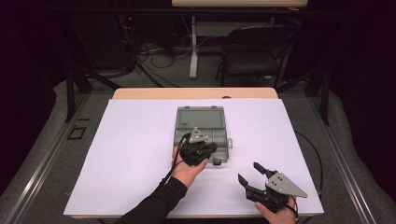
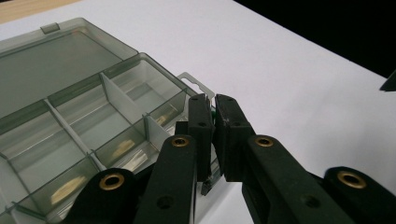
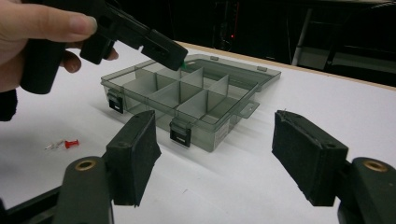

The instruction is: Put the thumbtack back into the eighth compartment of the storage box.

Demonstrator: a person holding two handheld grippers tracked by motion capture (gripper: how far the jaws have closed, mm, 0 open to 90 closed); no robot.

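Green pushpin point(image 3: 184, 66) sits pinched in the closed left tool point(image 2: 214, 112) over the open organizer box point(image 1: 201, 122) at mid-surface, not yet dropped. Red pushpin point(image 3: 71, 143) and a clear one lie left of the box, seemingly next; right tool point(image 1: 247, 171) waits, jaws wide and empty, near the front-right corner.

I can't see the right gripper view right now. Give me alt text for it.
The left gripper, held in a hand, hovers over the back compartments of an open grey compartment box, its jaws shut on a small green item. In the foreground the right gripper has its jaws wide apart over the white sheet. A red pushpin lies left of the box.
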